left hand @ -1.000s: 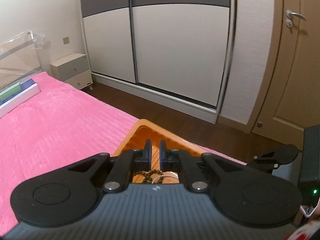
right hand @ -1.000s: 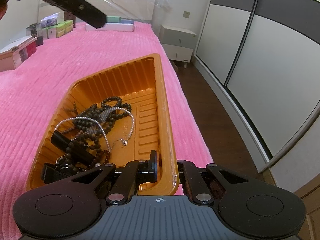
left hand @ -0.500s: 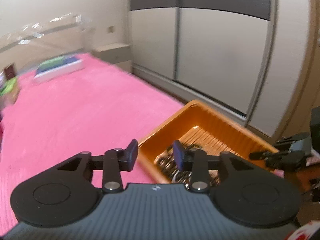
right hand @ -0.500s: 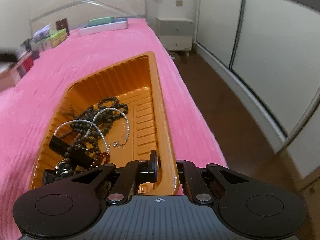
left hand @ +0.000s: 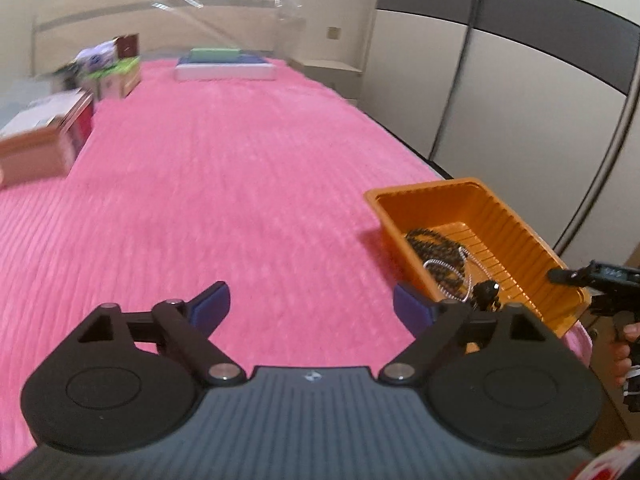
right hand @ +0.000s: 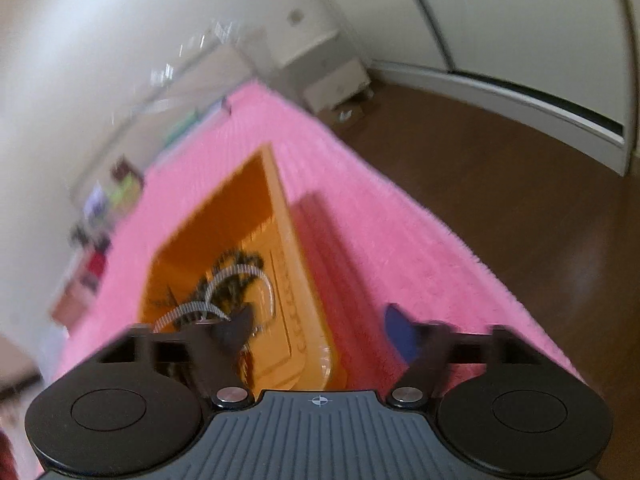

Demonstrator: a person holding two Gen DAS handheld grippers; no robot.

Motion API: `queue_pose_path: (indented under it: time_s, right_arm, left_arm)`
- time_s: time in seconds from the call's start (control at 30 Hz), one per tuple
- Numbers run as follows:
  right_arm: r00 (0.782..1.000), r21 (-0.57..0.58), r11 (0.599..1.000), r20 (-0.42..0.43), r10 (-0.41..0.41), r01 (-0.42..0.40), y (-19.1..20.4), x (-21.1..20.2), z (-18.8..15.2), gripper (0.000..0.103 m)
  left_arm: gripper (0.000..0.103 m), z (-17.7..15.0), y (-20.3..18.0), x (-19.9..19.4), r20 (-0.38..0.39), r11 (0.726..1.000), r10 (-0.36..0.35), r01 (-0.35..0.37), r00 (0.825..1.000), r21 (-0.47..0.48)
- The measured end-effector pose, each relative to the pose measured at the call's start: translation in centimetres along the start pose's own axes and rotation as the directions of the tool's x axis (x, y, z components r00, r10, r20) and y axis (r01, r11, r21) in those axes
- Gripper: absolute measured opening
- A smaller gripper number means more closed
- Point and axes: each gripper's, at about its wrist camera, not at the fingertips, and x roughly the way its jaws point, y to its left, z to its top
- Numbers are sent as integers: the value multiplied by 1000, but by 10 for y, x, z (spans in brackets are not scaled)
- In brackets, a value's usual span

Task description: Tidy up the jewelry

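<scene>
Right of the opening left tool [left hand: 312,306], jewelry [left hand: 440,254] fills the tray [left hand: 516,220].

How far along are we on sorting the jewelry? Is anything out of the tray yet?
Done: nothing shows as sorted. The dark beads and silver chain lie tangled in the orange tray, and no jewelry shows on the pink bedspread.
In hand: nothing. The left tool and right tool are both opening, with nothing between their jaws.
Left: picking the pieces out, untangling and arranging them.
</scene>
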Motion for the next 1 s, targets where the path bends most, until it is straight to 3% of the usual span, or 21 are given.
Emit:
queue_pose_path:
  time_s: [0.17, 0.27, 0.37, 0.53, 0.73, 1.0]
  right_arm:
    - [982, -44, 984, 90, -169, 173, 23, -37, -7, 75]
    - [975, -170, 963, 116, -190, 208, 60, -58, -19, 75]
    - [981, -312, 931, 93, -171, 192, 100, -65, -40, 78]
    - [988, -458, 882, -42, -145, 110, 140, -60, -82, 80]
    - [979, -531, 844, -120, -165, 77, 163, -47, -124, 81]
    - [966, -573, 815, -160, -205, 78, 170, -33, -144, 81]
  left_arm:
    - [101, -27, 9, -17, 24, 996, 64, -62, 998, -64]
    - [102, -42, 10, -28, 17, 993, 76, -75, 997, -93]
    - [102, -54, 7, -37, -6, 989, 101, -101, 995, -108]
    - [102, -69, 2, -50, -63, 988, 99, -106, 993, -115]
    - [102, -95, 2, -60, -107, 981, 131, -144, 986, -128]
    - [102, -115, -1, -56, -149, 975, 159, -178, 976, -131]
